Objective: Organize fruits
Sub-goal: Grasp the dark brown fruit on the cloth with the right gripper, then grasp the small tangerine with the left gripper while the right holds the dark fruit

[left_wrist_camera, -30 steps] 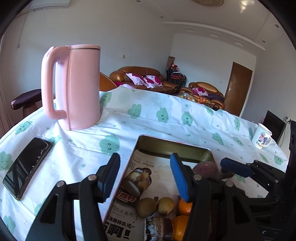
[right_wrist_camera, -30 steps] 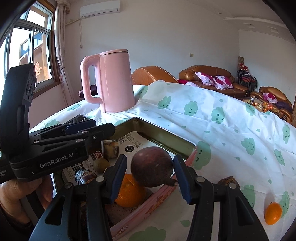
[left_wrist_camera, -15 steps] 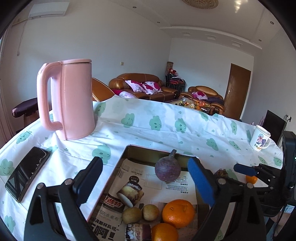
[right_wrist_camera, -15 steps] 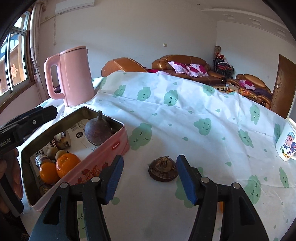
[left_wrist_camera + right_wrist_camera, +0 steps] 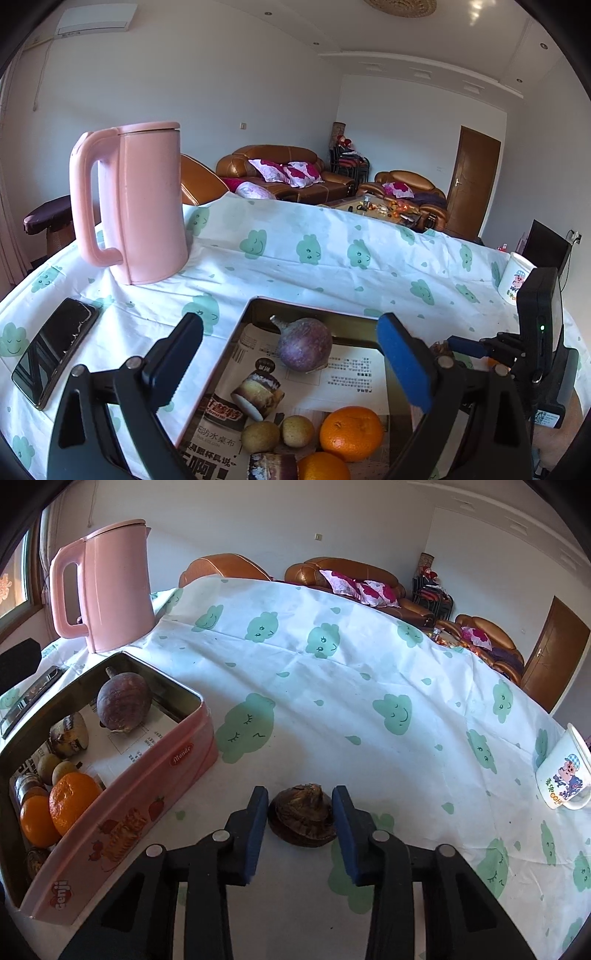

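Your right claw [image 5: 299, 827] has just been closing and now has a brown water chestnut [image 5: 303, 819] between its blue pads [image 5: 256, 830]. The pads sit right at the chestnut's sides, drawn in about as far as they go, so you are pinching it where it lies on the tablecloth [image 5: 369, 686], just beside the pink tin [image 5: 140, 797]. The chestnut is squat and dark brown, with a pointed, papery tip on top.

Your left claw [image 5: 291, 362] is spread wide over the tin [image 5: 236, 328], with nothing between its pads; they touch none of the fruit.

Inside the tin, on printed paper, a round purple fruit [image 5: 123, 701] with a short stem lies at the far end. Two oranges [image 5: 62, 808] and two small greenish-brown fruits [image 5: 55, 768] lie at the near end.
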